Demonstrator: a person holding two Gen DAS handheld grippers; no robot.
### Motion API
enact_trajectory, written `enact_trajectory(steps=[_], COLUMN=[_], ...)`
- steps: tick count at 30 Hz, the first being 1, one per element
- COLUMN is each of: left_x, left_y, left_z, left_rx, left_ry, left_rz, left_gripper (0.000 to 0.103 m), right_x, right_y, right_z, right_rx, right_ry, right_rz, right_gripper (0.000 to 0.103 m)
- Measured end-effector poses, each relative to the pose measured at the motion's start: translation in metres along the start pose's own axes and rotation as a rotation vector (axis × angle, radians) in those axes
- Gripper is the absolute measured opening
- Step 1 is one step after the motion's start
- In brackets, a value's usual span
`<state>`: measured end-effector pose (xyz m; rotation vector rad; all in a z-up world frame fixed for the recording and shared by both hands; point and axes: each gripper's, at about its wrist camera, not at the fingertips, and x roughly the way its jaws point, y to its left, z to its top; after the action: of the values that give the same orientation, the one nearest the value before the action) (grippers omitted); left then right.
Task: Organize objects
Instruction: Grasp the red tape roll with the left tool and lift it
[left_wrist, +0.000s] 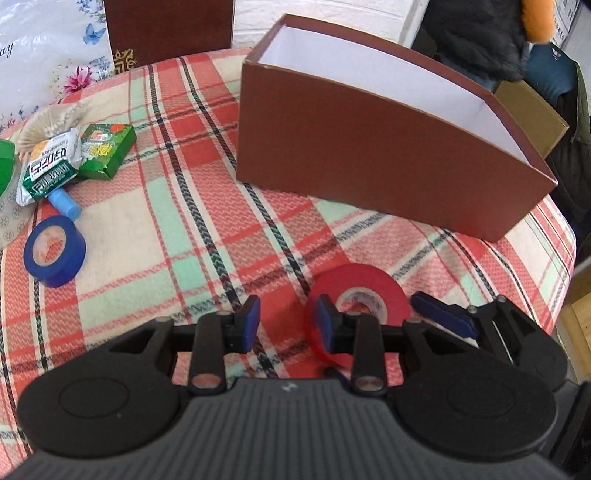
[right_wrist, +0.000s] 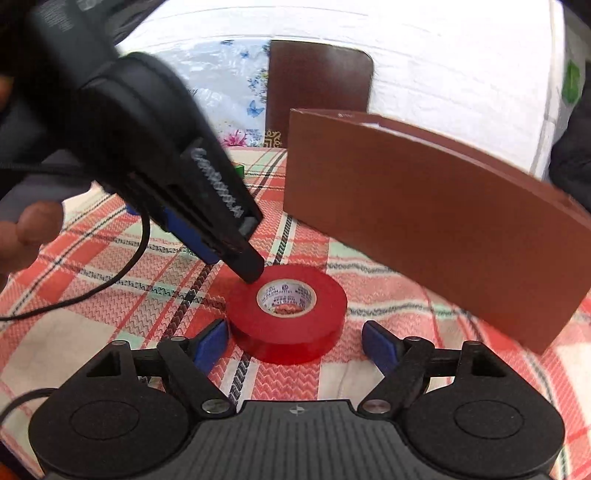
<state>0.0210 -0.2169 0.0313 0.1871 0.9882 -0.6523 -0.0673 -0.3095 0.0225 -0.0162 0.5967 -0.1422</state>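
Left wrist view first: we see our left gripper (left_wrist: 286, 323) low over the plaid cloth (left_wrist: 192, 236), its blue pads parted by a modest gap with only cloth between them, so it grips nothing. The red tape roll (left_wrist: 364, 291) lies flat on the cloth just to the right of that gap, partly hidden behind the right-hand pad; whether the pad touches it we cannot tell. A blue pad of our right gripper (left_wrist: 443, 314) shows at the roll's far right. Beyond the roll stands the open brown box (left_wrist: 369, 162), white inside. At the far left of the cloth lie a blue tape roll (left_wrist: 55, 251), a small green carton (left_wrist: 107, 149), a green-and-white snack packet (left_wrist: 51, 166) and a pale blue tube (left_wrist: 64, 201) poking out under it. A brown lid (left_wrist: 166, 33) leans upright at the back.

Right wrist view: our right gripper (right_wrist: 295, 345) has its blue pads spread wide, one on each side of the red tape roll (right_wrist: 288, 314), and neither pad presses on it, so the roll sits loose on the plaid cloth (right_wrist: 110, 295). Our left gripper (right_wrist: 221, 243) comes down from the upper left, seen side-on, its black tip at the roll's upper rim; its opening cannot be judged from here. The brown box (right_wrist: 424, 214) stands just behind and to the right of the roll, and fingers of our left hand (right_wrist: 29, 229) show at the left edge.
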Motion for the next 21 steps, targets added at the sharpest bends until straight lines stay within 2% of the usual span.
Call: enact_trajectory(steps=[1, 2, 5, 6, 8, 9, 13, 16, 21], left_x=[-0.001, -0.002, 0.003, 0.004, 0.009, 0.012, 0.01, -0.011, -0.041], left_y=[-0.002, -0.003, -0.011, -0.013, -0.014, -0.014, -0.025, -0.029, -0.048], left_z=[-0.001, -0.002, -0.004, -0.003, -0.002, -0.001, 0.004, 0.018, 0.057], left_rx=[-0.001, -0.002, 0.024, 0.024, 0.021, 0.017, 0.068, 0.101, 0.205], left_ry=[0.008, 0.011, 0.02, 0.018, 0.032, 0.039, 0.028, -0.039, -0.188], left_rz=[-0.013, -0.028, -0.023, -0.021, -0.033, -0.043, 0.001, -0.004, 0.016], left_gripper=[0.048, 0.05, 0.05, 0.049, 0.034, 0.029, 0.028, 0.028, 0.028], right_x=[0.0, 0.001, 0.004, 0.006, 0.011, 0.013, 0.018, 0.015, 0.013], right_y=[-0.001, -0.001, -0.002, -0.002, -0.002, -0.002, 0.0, -0.004, -0.016], right_z=[0.0, 0.0, 0.001, 0.001, 0.003, 0.004, 0.009, 0.021, 0.061], right_rx=[0.003, 0.002, 0.003, 0.002, 0.0, -0.005, -0.022, -0.019, -0.06], right_ry=[-0.002, -0.005, -0.01, -0.01, -0.012, -0.015, -0.031, -0.095, -0.251], right_rz=[0.003, 0.004, 0.01, 0.013, 0.019, 0.028, 0.042, 0.028, -0.052], right_gripper=[0.078, 0.078, 0.078, 0.078, 0.075, 0.066, 0.065, 0.065, 0.066])
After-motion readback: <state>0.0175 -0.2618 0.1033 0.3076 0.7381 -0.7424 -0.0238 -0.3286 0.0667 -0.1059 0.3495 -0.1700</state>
